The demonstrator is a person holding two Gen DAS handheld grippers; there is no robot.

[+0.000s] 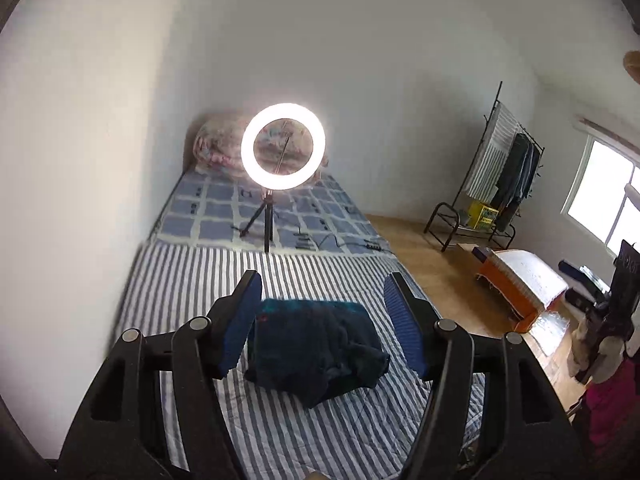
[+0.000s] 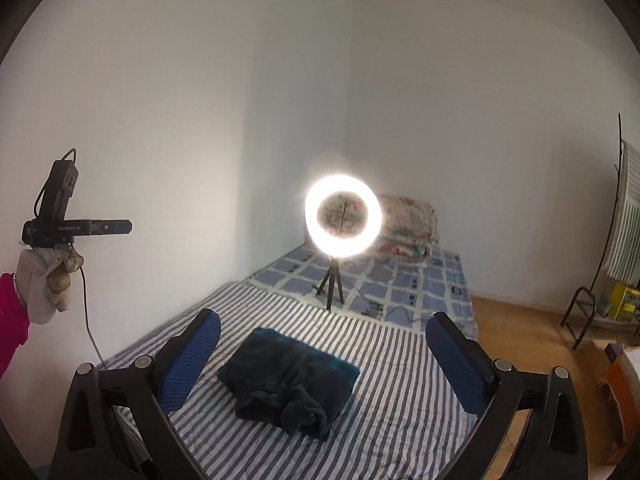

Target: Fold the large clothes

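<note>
Reading "CanRobot.AI" — left tool (image 2: pixel 76 227)

L: my left gripper (image 1: pixel 322 290) jaws apart, nothing between, tipped slightly down | R: my right gripper (image 2: pixel 322 326) spread wide, empty | left hand (image 2: pixel 56 276) gloved, apparently, gripping its handle

We can read one faint label, roughly "GenRobot.AI", on the black body of the left gripper (image 2: pixel 120 226). We find no other print sharp enough to read.
</note>
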